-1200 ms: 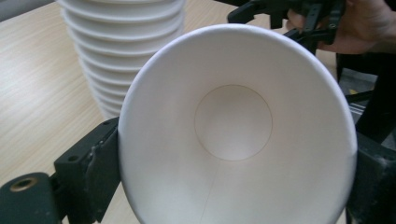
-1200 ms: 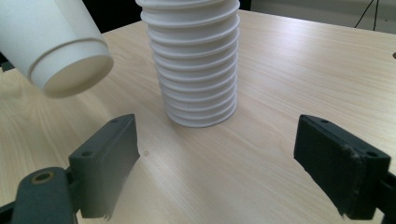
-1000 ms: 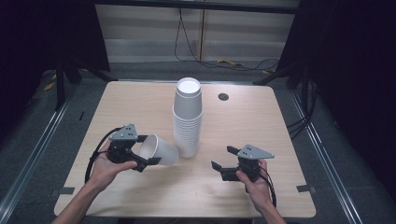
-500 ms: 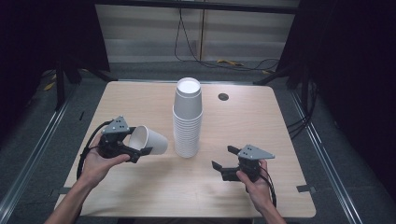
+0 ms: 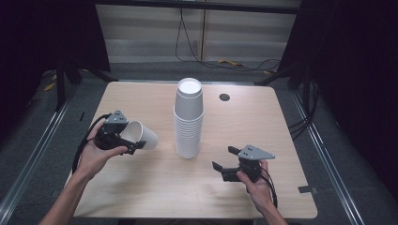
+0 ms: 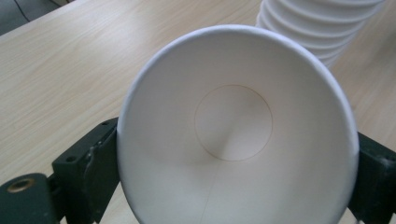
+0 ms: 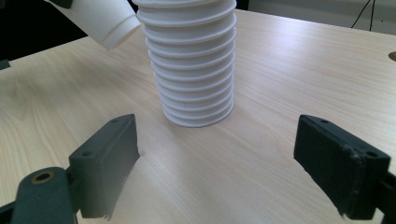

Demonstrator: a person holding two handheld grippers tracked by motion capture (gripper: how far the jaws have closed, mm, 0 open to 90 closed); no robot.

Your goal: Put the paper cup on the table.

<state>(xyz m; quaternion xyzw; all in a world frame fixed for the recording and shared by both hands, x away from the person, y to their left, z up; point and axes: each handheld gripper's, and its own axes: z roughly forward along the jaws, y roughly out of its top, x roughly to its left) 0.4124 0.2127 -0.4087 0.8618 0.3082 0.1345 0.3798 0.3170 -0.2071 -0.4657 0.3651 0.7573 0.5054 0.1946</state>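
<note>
Cup (image 5: 141, 136): white paper, lying tilted on its side in the air left of the stack (image 5: 188, 119), mouth facing the left gripper (image 5: 123, 142). Left gripper: jaws pinching the cup at its rim, one on each side. Right gripper (image 5: 224, 162): right of the stack and nearer the person, jaws spread wide with nothing between them, pointing at the stack's base. Stack: upside-down cups, standing mid-table (image 5: 141, 187).

The setting is a lab recording bay: a bare wooden table (image 5: 141, 197) stands between dark curtains (image 5: 42, 42), with metal floor rails (image 5: 33, 154) and loose cables (image 5: 187, 42) behind.
</note>
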